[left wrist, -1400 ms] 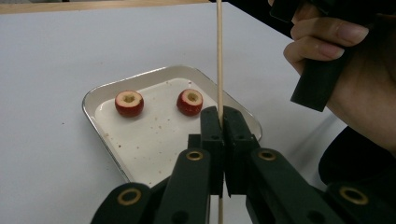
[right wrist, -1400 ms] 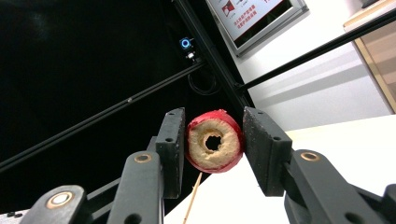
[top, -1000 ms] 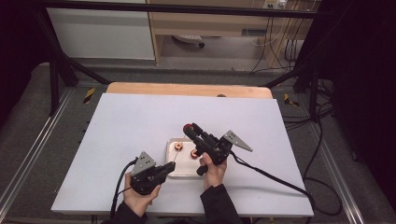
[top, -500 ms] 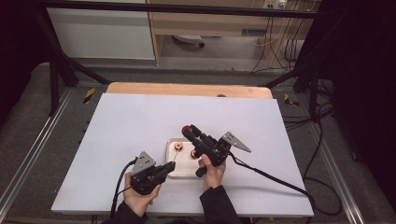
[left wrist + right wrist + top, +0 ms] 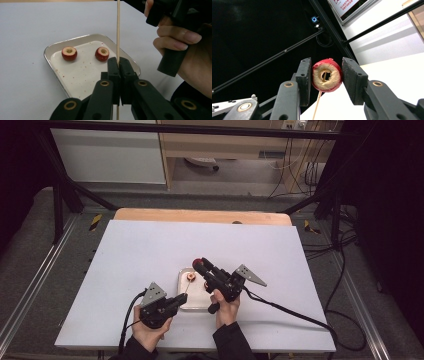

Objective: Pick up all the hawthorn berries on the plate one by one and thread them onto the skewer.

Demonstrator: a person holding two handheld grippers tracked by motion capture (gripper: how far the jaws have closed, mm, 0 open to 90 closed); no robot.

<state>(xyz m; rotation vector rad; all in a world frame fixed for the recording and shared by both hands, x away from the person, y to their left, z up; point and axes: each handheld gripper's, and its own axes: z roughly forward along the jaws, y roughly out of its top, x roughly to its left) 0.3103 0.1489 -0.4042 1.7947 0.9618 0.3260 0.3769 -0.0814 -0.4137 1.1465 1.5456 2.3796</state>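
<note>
My left gripper (image 5: 118,60) is shut on a thin wooden skewer (image 5: 118,27) that stands upright from its jaws. My right gripper (image 5: 325,63) is shut on a red cored fruit piece (image 5: 327,77). It holds the piece above the skewer, whose tip (image 5: 317,103) reaches into the hole. In the high view the left gripper (image 5: 181,299) sits at the tray's near left corner. The right gripper (image 5: 199,266) hangs over the tray with the fruit piece (image 5: 196,263). Two more cored red pieces (image 5: 69,53) (image 5: 102,53) lie in the metal tray (image 5: 82,75).
The tray (image 5: 192,301) rests near the front middle of a white table (image 5: 150,250), with a wooden strip (image 5: 200,216) along the far edge. A cable (image 5: 295,312) trails right from the right gripper. Dark frame bars and floor surround the table.
The right gripper with its fruit piece has edged slightly down and left toward the skewer. The left gripper has stayed put.
</note>
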